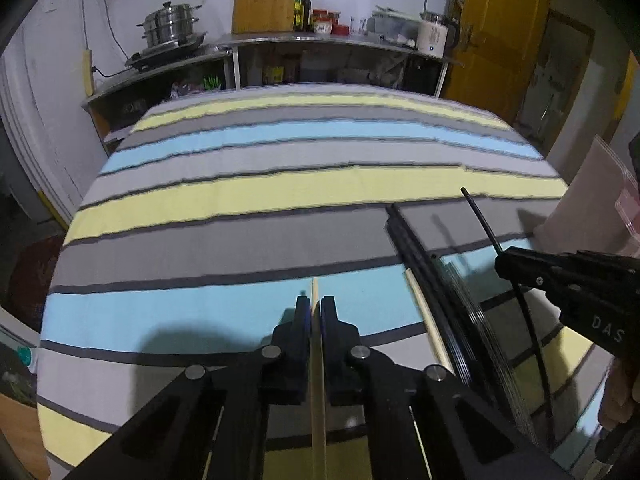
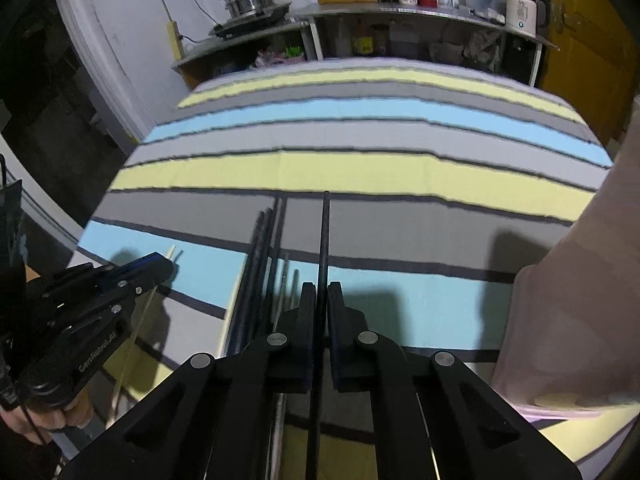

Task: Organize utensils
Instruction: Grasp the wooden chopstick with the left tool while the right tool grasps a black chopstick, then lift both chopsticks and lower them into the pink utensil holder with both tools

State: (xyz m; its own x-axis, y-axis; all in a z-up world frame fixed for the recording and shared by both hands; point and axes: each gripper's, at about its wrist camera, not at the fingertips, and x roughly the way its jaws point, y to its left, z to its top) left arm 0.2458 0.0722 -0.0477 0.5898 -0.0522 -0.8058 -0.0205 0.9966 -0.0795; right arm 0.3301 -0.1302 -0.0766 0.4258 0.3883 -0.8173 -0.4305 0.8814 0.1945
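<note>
Chopsticks: your left gripper (image 1: 315, 314), bottom centre of left view, clamps pale wooden chopstick (image 1: 318, 400). Your right gripper (image 2: 321, 300), bottom centre of right view, clamps black chopstick (image 2: 325, 240), tip toward frame centre. Both sticks look lifted off striped cloth (image 2: 360, 172).

Just beyond, lower right of left view: black chopstick bundle (image 1: 416, 252) plus second pale chopstick (image 1: 428, 320) lie loose on cloth. Sorting looks early; most sticks unplaced.

Containers: none clearly visible. Pink sheet (image 2: 568, 300) at right edge, nature unclear.

Far top: kitchen shelf (image 1: 320, 40), steamer pot (image 1: 170, 24).
</note>
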